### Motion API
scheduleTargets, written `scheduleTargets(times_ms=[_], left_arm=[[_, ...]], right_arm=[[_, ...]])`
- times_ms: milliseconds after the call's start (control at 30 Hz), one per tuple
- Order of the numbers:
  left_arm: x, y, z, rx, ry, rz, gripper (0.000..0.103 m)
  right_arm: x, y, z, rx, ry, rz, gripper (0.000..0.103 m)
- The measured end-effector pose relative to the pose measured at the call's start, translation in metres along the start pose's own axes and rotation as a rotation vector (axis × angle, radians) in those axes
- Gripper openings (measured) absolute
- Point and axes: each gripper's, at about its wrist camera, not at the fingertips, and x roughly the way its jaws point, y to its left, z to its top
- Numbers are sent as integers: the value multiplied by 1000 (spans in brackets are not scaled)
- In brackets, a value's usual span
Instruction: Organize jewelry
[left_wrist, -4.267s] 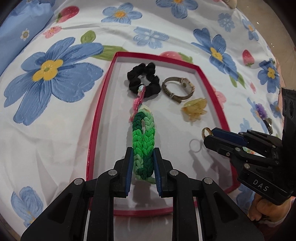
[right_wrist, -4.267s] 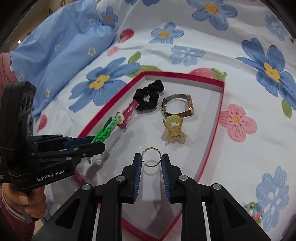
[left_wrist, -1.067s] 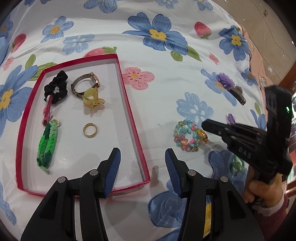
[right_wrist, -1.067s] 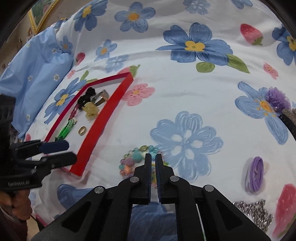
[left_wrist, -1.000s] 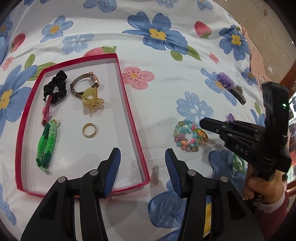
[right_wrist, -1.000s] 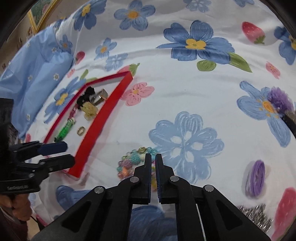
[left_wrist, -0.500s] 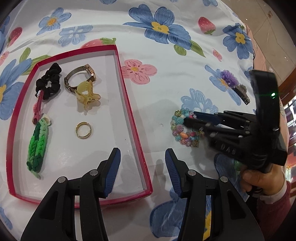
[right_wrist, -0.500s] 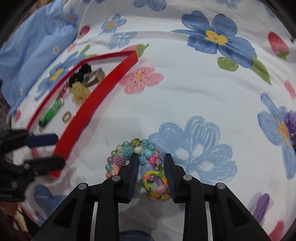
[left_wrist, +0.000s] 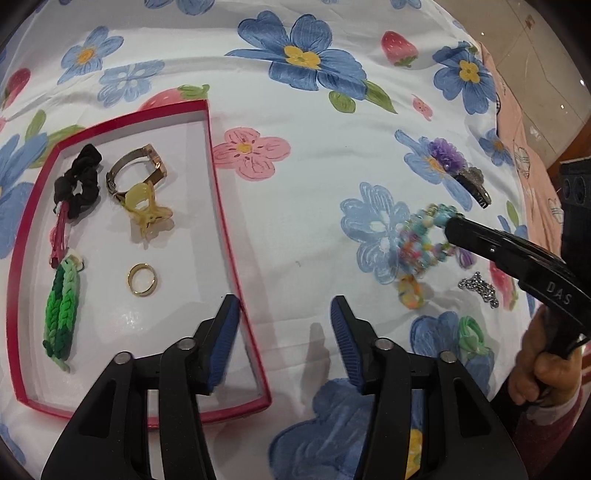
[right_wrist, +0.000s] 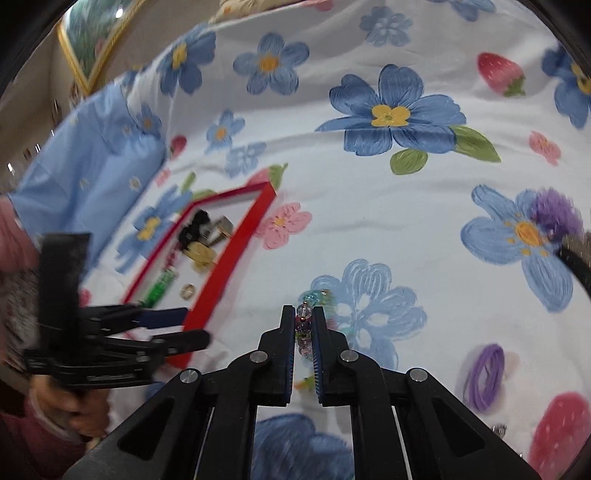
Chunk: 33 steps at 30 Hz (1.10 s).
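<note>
A red-rimmed tray lies on the flowered sheet and holds a black scrunchie, a watch, a yellow claw clip, a gold ring and a green braided bracelet. My left gripper is open and empty above the tray's near right corner. My right gripper is shut on a colourful beaded bracelet, lifted off the sheet; it shows blurred in the left wrist view. The tray also shows in the right wrist view.
Loose on the sheet to the right are a yellow loom ring, a silver chain, a green hair tie, a purple flower clip and a purple hair tie. A blue pillow lies at far left.
My right gripper has closed on the beaded bracelet and lifted it off the sheet, leaving the yellow loom ring behind. The left gripper stays open by the tray.
</note>
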Motion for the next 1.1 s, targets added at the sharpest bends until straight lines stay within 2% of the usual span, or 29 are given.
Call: scheduleTargets(times_ms=[33,133,200,267,367,500,800,900,1000,1100], left_arm=[[0,-2,0,2,0,4,54],[-1,-4,0,5,-2,17,54],[-5,-4,-1,-8,-15,5,54],[-13,-5,0,-3,-41,-7,54],[-19,-17,4,32,-65,-13,54],[-10,-43,11,88,-53,-32,54],[34,-103,29,229,-4,-42,54],[53,-111,36,241,30,-37,52],[63,-115,36,240,61,-56,43],[54,-127,32,272,24,-86,43]], right_arm=[[-3,-4,-2,9,0,-22,8],[-9,-20,-13,24,11,-176,11],[-17,-37,-21,80,15,-195,12],[-24,-50,-28,112,14,-259,13],[-34,-65,-36,151,5,-240,13],[-44,-72,-42,175,-16,-242,14],[-70,-96,-60,235,-50,-292,16],[-75,-100,-65,241,-57,-305,20],[-80,-106,-68,254,-65,-317,21],[-83,-110,-70,260,-64,-334,21]])
